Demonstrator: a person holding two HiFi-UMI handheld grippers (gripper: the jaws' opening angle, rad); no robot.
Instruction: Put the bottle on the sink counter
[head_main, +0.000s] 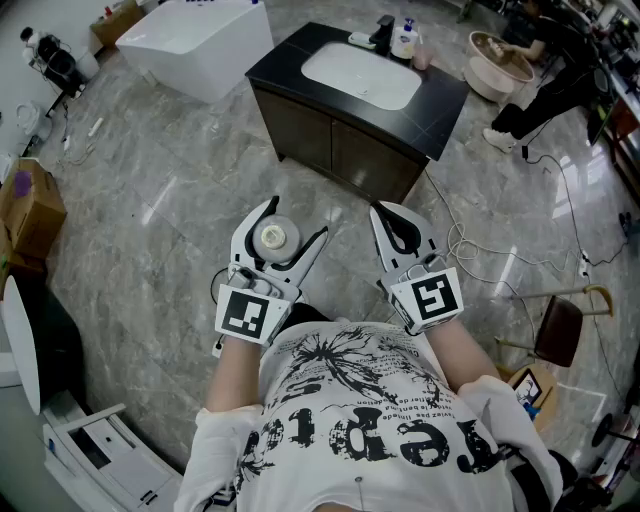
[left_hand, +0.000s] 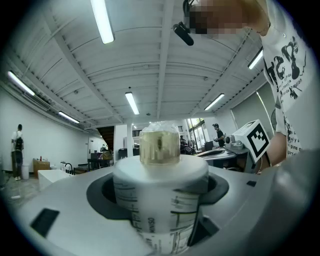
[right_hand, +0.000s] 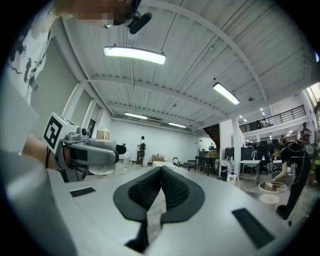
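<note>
A white bottle (head_main: 272, 237) with a cream cap stands upright between the jaws of my left gripper (head_main: 292, 226), which is shut on its body. In the left gripper view the bottle (left_hand: 160, 200) fills the middle and its printed label shows. My right gripper (head_main: 392, 212) is level with the left one, shut with nothing in it; its black pads (right_hand: 172, 187) meet at the tip. The sink counter (head_main: 440, 95), black with a white basin, stands on a dark cabinet ahead across the grey marble floor. Both grippers are well short of it.
Small bottles (head_main: 405, 40) and a faucet sit at the counter's back edge. A white bathtub (head_main: 205, 40) is at the far left, a cardboard box (head_main: 30, 205) at the left wall. Cables (head_main: 480, 250) trail on the floor at right near a chair (head_main: 560, 325). A person (head_main: 545, 90) crouches by a round basin (head_main: 500, 60).
</note>
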